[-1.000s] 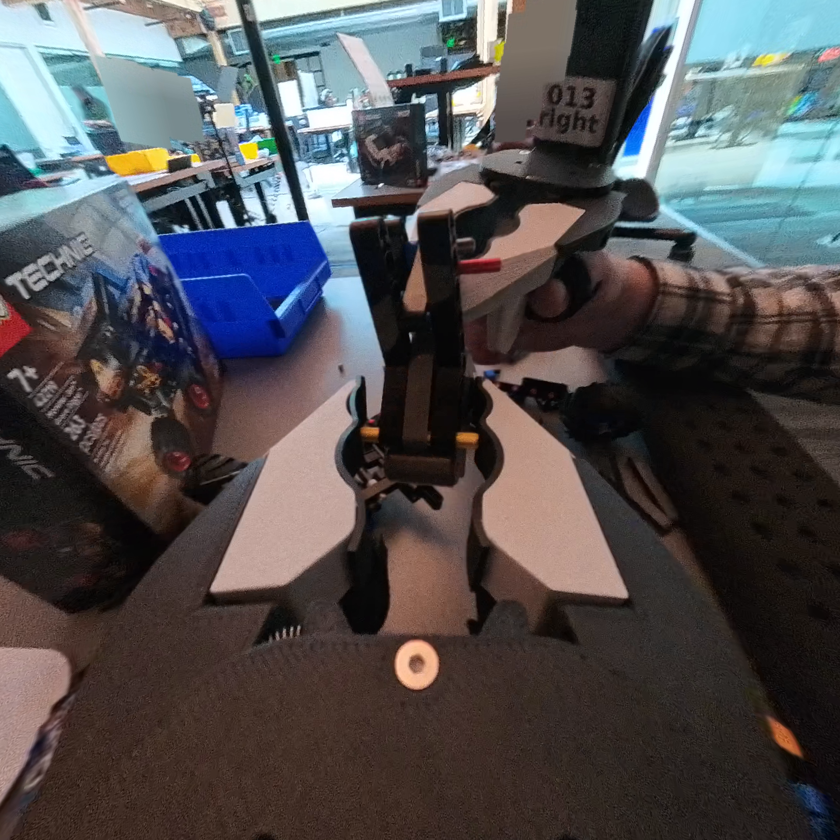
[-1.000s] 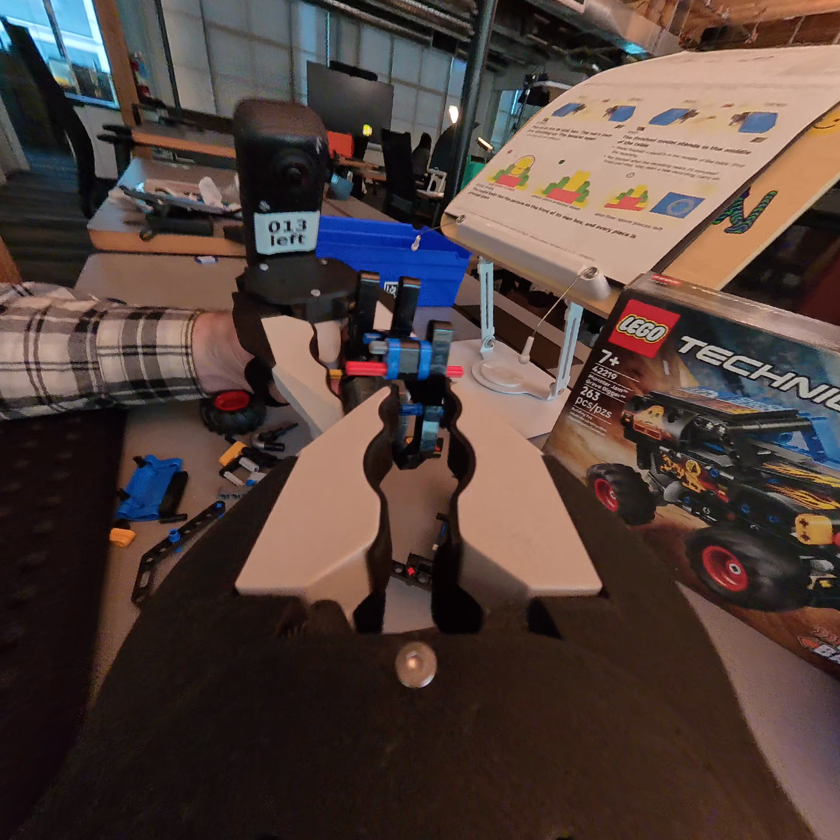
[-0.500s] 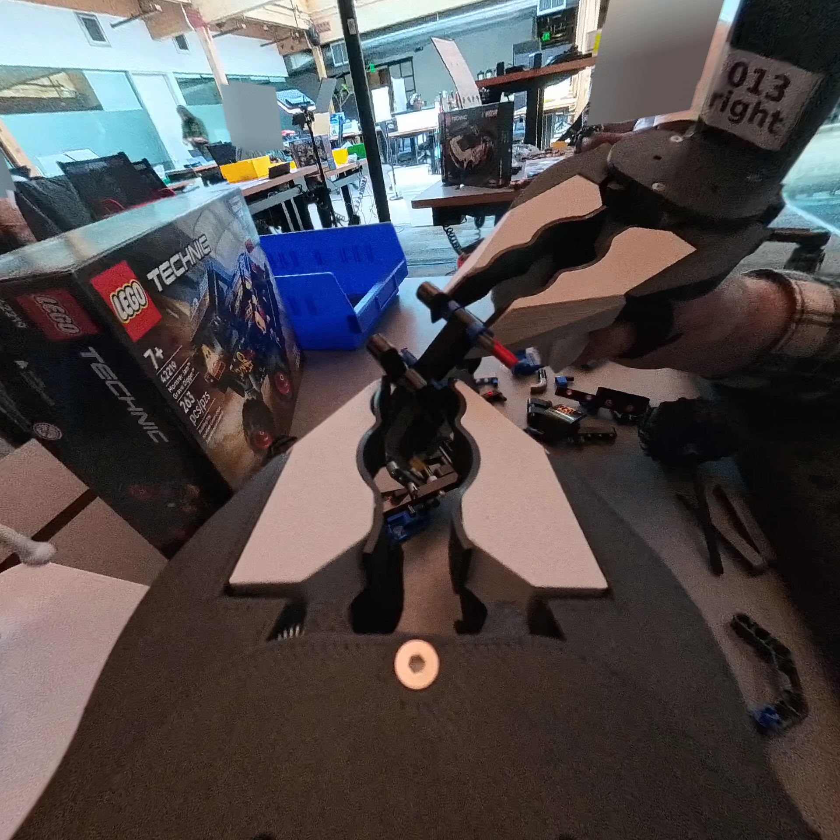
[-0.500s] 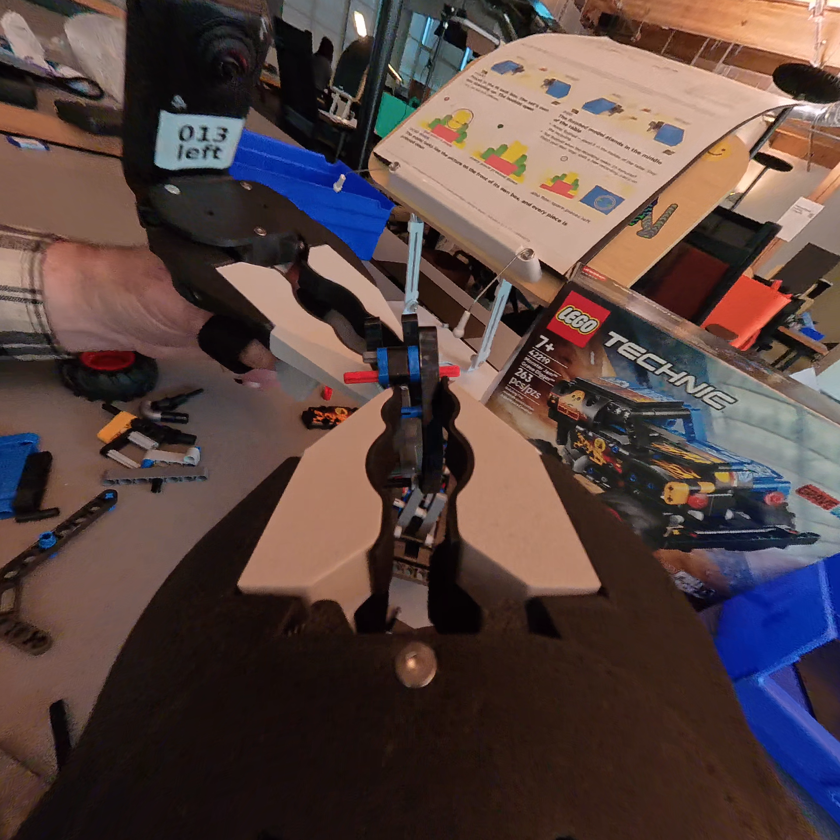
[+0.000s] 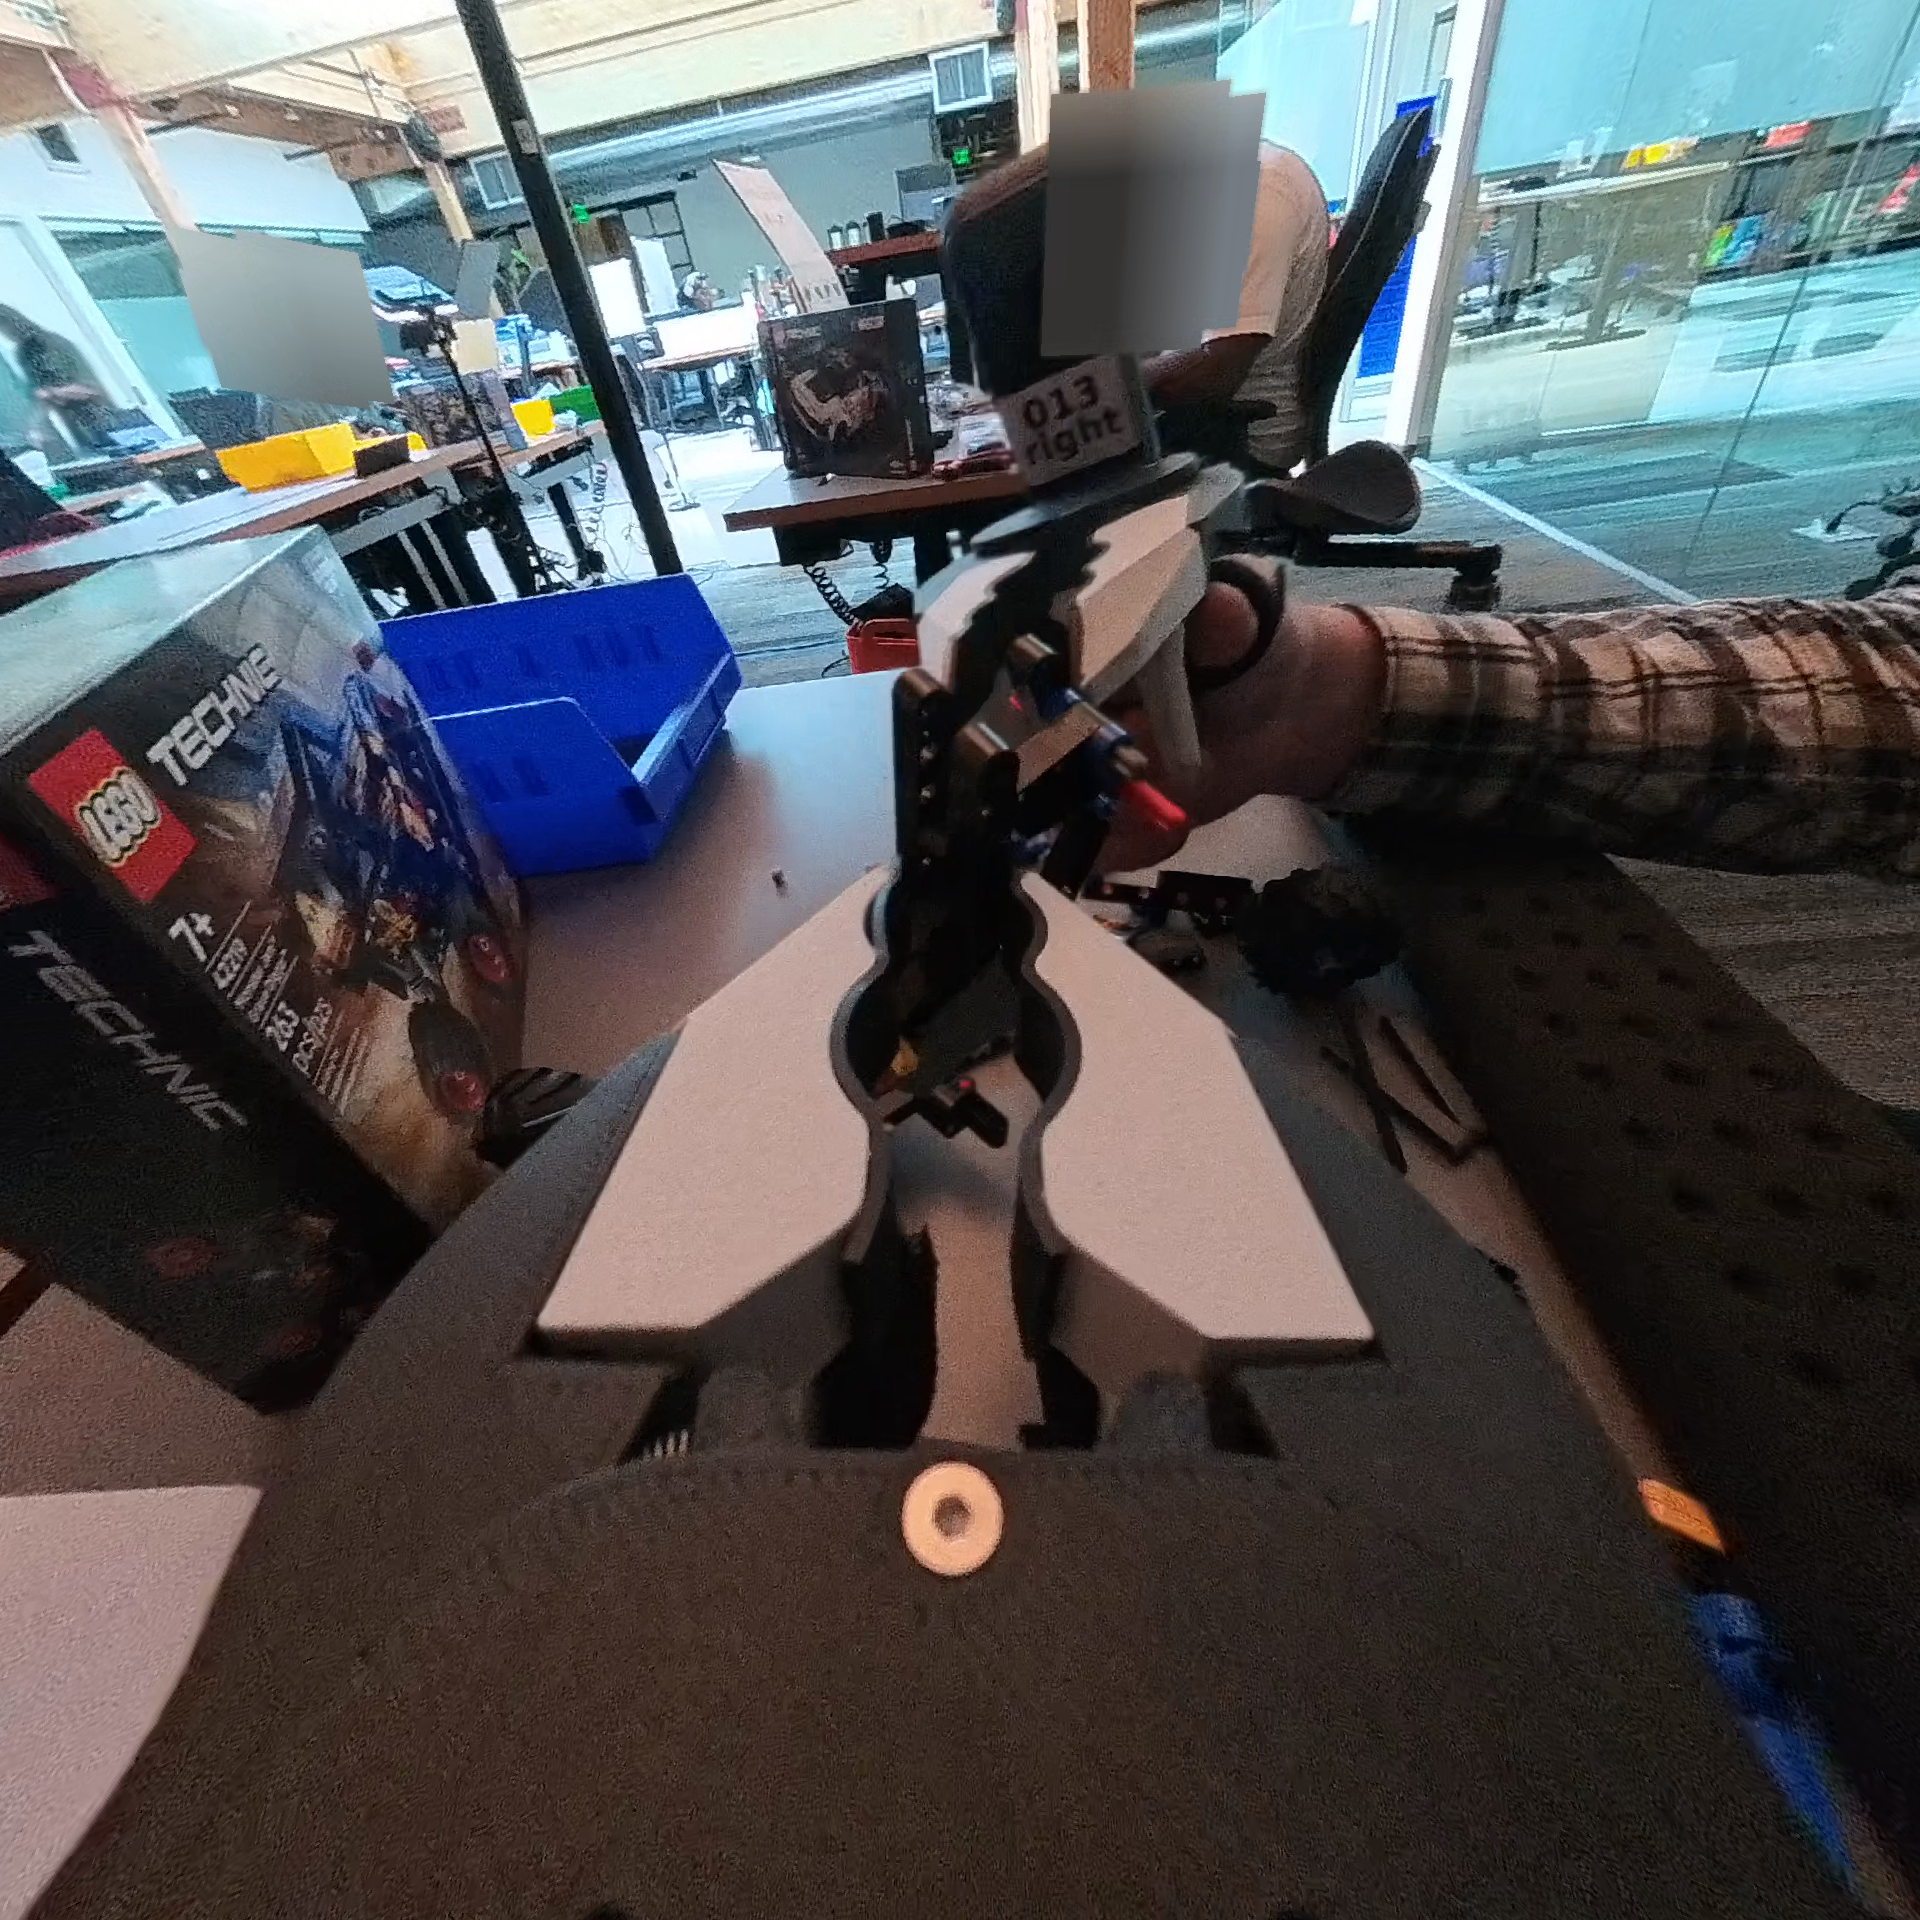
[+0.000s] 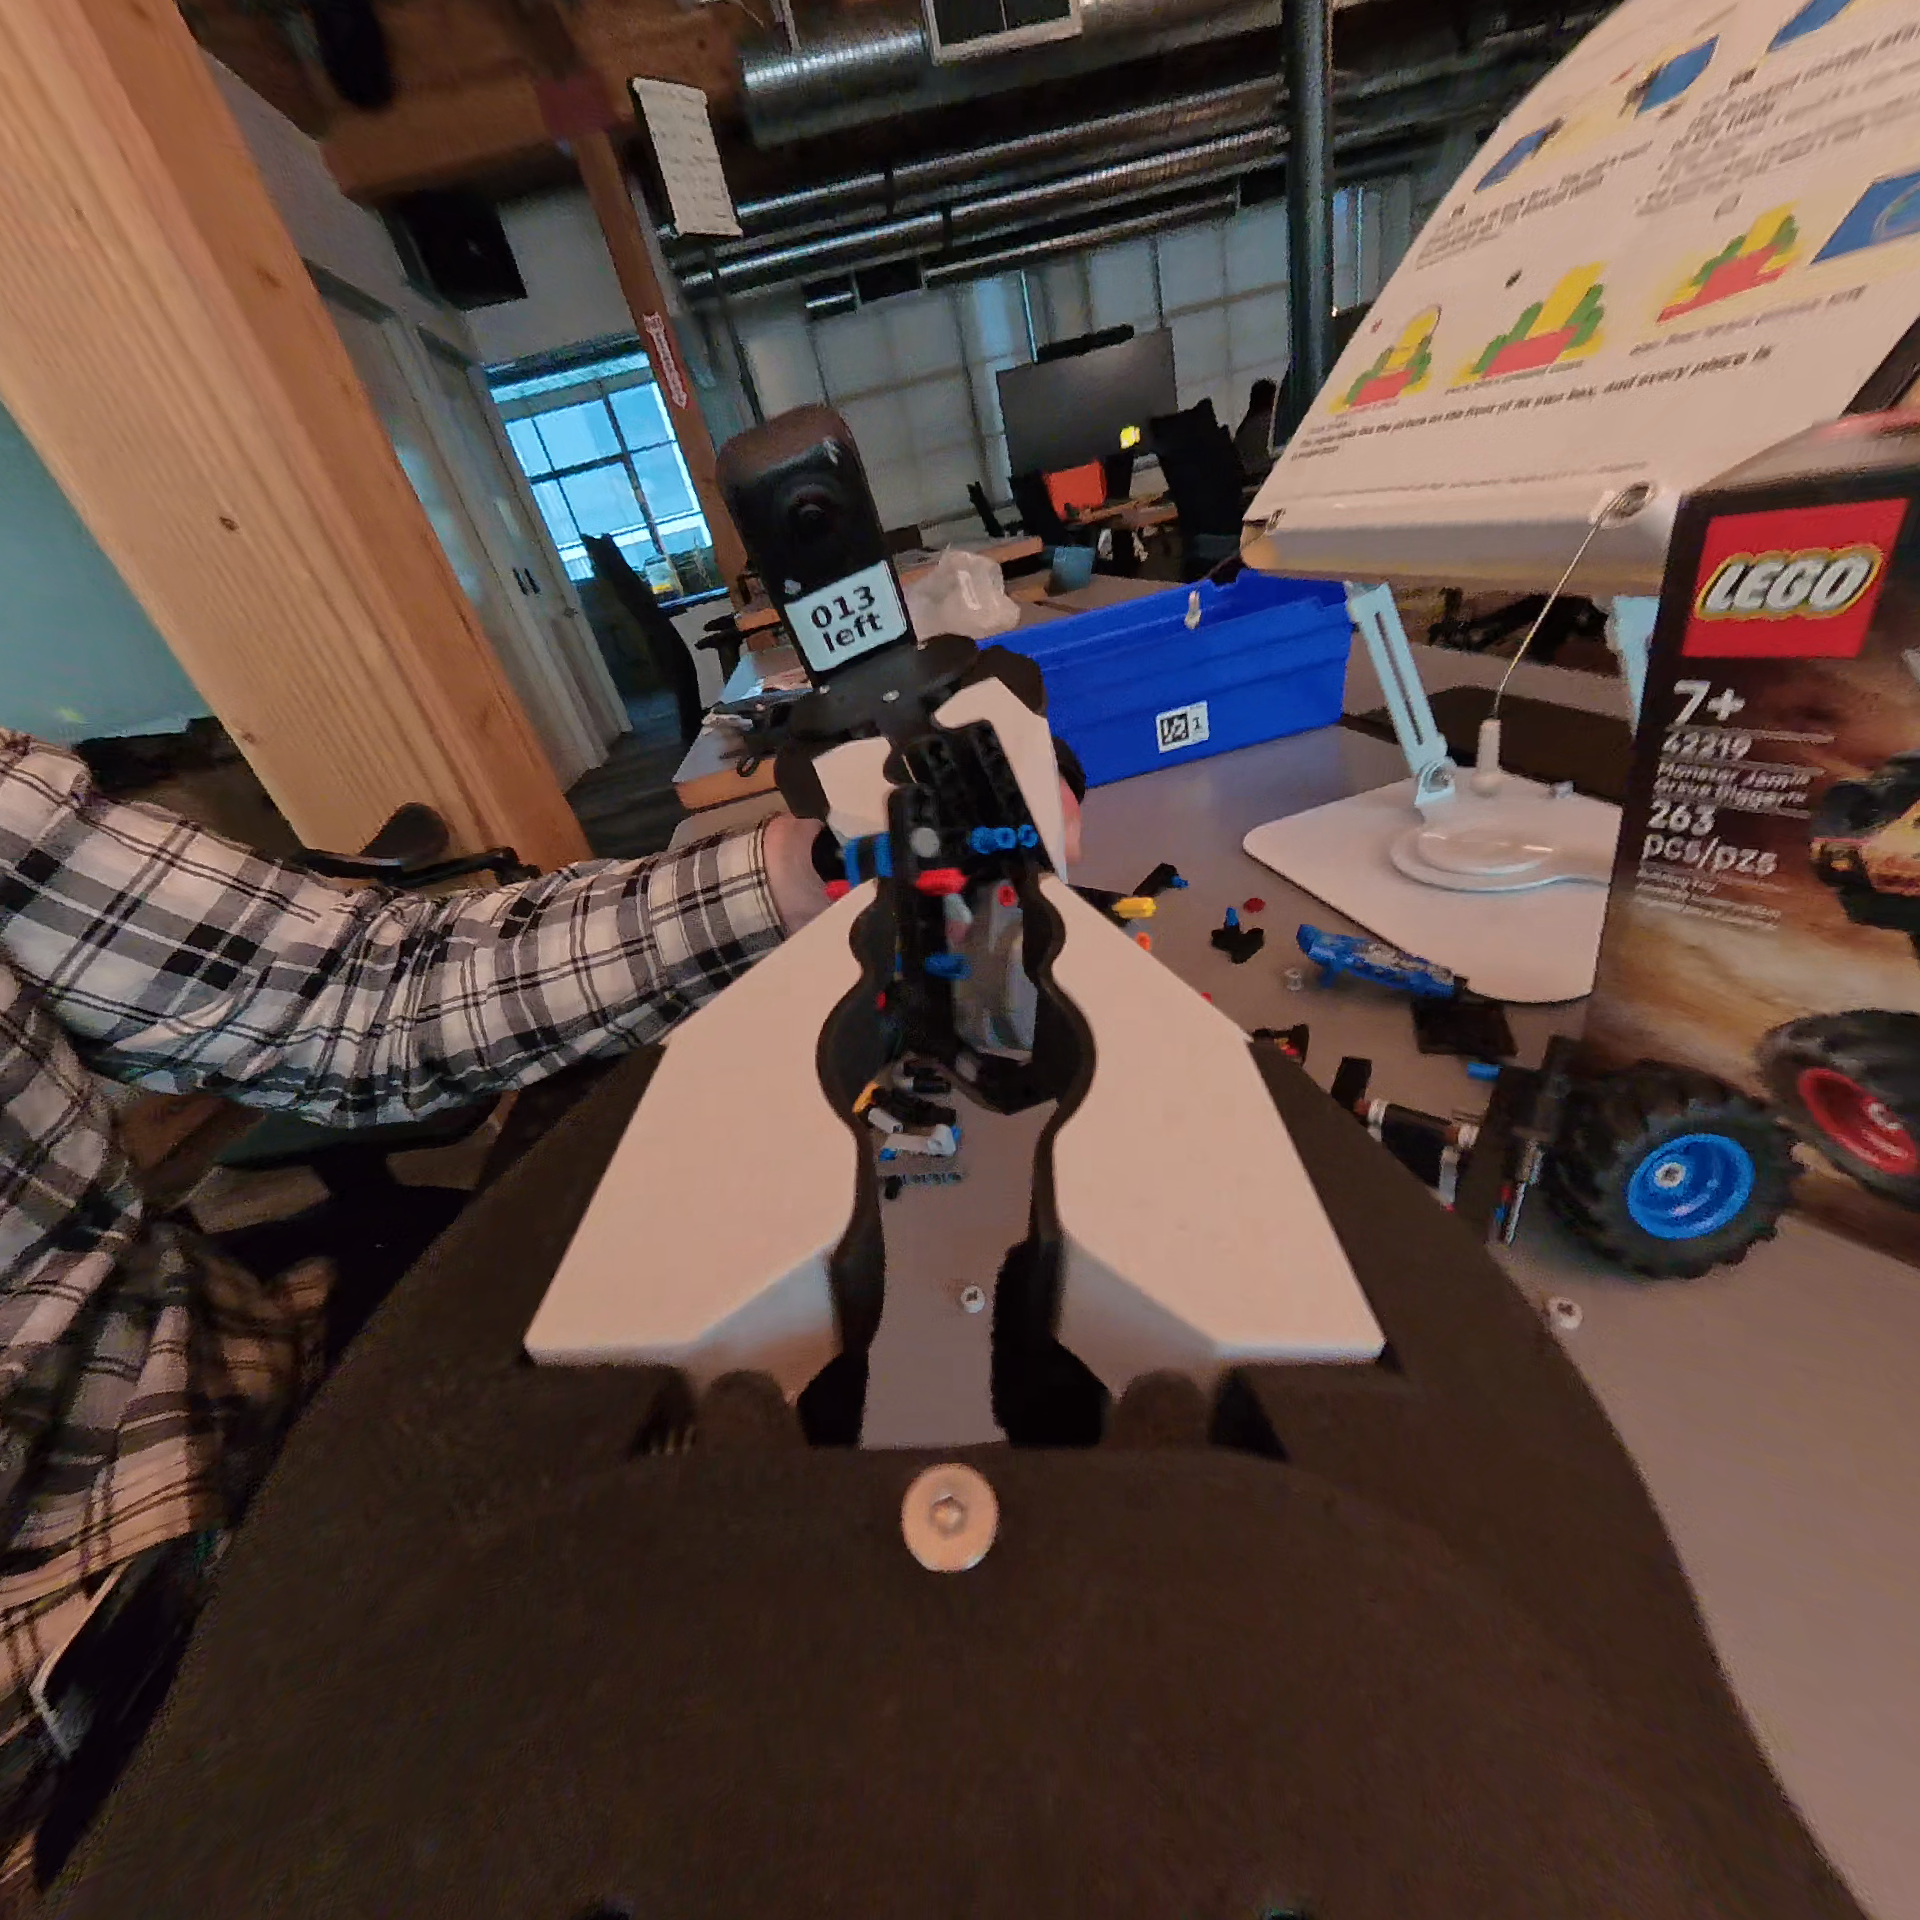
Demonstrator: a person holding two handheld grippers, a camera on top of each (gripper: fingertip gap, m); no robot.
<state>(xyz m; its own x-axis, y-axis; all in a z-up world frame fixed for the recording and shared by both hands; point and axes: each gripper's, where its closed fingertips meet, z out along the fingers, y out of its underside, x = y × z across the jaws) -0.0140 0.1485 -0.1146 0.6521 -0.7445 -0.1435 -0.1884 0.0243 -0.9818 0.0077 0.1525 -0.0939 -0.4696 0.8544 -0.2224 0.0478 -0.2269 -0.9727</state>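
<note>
Since half a second ago, the dark assembly of black plastic beams with blue connectors and a red axle point(image 5: 961, 831) has been swung from a lean toward 1 o'clock to nearly upright at 12 o'clock in the left wrist view, and the right gripper point(image 5: 1049, 665) has been carried from 2 o'clock to a place above it.

The left gripper point(image 5: 951, 997) is nearly closed, and the lower end of the assembly is clamped between its white fingers point(image 5: 748, 1132). The right gripper point(image 6: 951, 977) is also narrowed to a small gap, and the upper end of the same assembly point(image 6: 940, 894) is pinched between its fingers point(image 6: 1164, 1164). The assembly is thus held off the grey tabletop point(image 5: 790, 769), spanning both grippers, with the red axle tip projecting toward 3 o'clock.

At 9 o'clock in the left view a printed cardboard box showing a truck point(image 5: 239, 894) stands, and a blue plastic bin point(image 5: 582, 717) lies at 11 o'clock. Loose small black, blue and yellow pieces point(image 6: 1247, 935) are scattered on the table at 2 o'clock in the right view, beside a white document stand point(image 6: 1455, 842).

A joint could be popped apart if the two grips were twisted against each other, and the assembly could slip, since only narrow ends are clamped.
</note>
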